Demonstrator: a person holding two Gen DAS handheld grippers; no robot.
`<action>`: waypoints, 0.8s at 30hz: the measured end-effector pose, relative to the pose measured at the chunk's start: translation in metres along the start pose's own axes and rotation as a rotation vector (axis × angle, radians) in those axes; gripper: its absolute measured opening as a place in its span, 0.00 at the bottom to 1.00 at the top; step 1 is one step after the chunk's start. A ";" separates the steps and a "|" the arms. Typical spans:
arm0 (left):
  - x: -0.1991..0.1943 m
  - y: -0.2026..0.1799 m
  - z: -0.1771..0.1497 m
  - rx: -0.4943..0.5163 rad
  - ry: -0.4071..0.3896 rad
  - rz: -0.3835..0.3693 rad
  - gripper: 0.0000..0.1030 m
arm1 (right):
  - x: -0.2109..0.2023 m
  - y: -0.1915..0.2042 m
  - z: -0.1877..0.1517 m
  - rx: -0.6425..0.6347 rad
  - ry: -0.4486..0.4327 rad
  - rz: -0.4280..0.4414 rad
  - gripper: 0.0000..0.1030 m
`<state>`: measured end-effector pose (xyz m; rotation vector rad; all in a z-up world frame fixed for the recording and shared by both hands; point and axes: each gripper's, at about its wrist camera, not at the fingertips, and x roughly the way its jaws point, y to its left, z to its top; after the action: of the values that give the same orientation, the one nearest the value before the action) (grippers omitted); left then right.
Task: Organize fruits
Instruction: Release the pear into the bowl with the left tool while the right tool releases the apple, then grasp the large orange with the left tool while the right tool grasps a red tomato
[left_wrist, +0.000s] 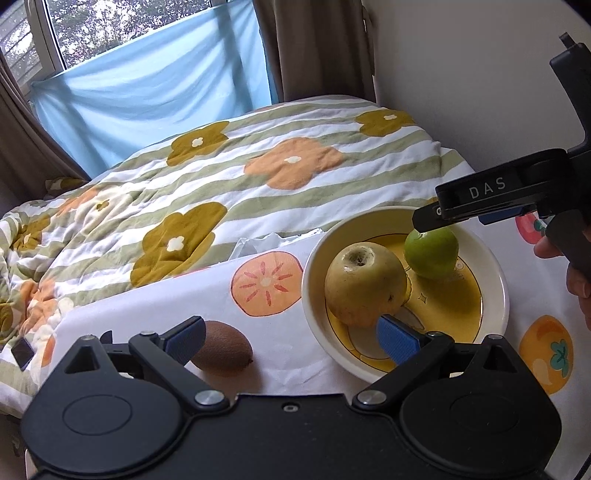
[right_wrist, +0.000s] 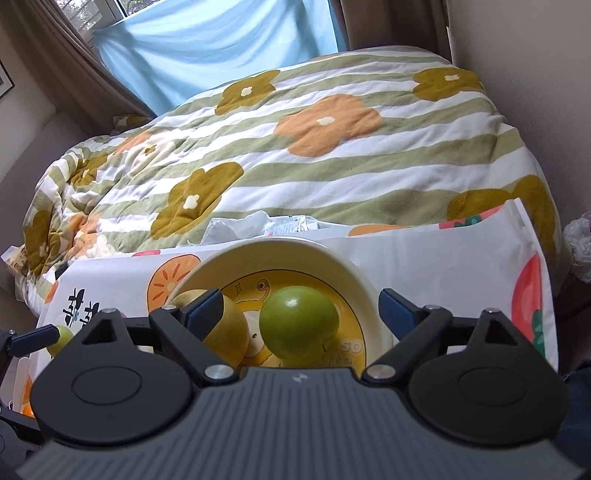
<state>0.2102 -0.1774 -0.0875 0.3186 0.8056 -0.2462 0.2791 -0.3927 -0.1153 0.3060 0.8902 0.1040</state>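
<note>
**You are hovering both claws spread and empty over the fruit.**
Nearest you, your left claw (left_wrist: 291, 338) is gaping between the kiwi (left_wrist: 222, 349), lying on the printed cloth (left_wrist: 221, 291) outside the bowl (left_wrist: 314, 258), and the yellow apple (left_wrist: 364, 284) inside it, likely lining up the kiwi. Your right claw (right_wrist: 301, 306) is hanging released above the green apple (right_wrist: 299, 325), which is sitting in the bowl. Beyond, the bed (left_wrist: 258, 166).

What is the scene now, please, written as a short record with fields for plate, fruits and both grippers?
plate: round cream plate with yellow cartoon centre, on the fruit-print cloth
in plate: yellow-green apple; smaller green round fruit
outside plate: brown fuzzy kiwi, on cloth, left of plate
left gripper: open, empty
right gripper: open, over green fruit
</note>
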 end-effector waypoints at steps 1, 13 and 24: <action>-0.005 0.001 0.000 -0.003 -0.008 0.005 0.98 | -0.004 0.001 -0.001 -0.003 -0.005 0.001 1.00; -0.083 0.031 -0.027 -0.077 -0.093 0.080 0.98 | -0.067 0.036 -0.021 -0.032 -0.079 0.027 1.00; -0.150 0.059 -0.091 -0.197 -0.160 0.115 0.98 | -0.118 0.094 -0.074 -0.059 -0.091 0.033 1.00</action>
<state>0.0688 -0.0751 -0.0250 0.1564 0.6449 -0.0819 0.1507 -0.3128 -0.0421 0.2682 0.7903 0.1455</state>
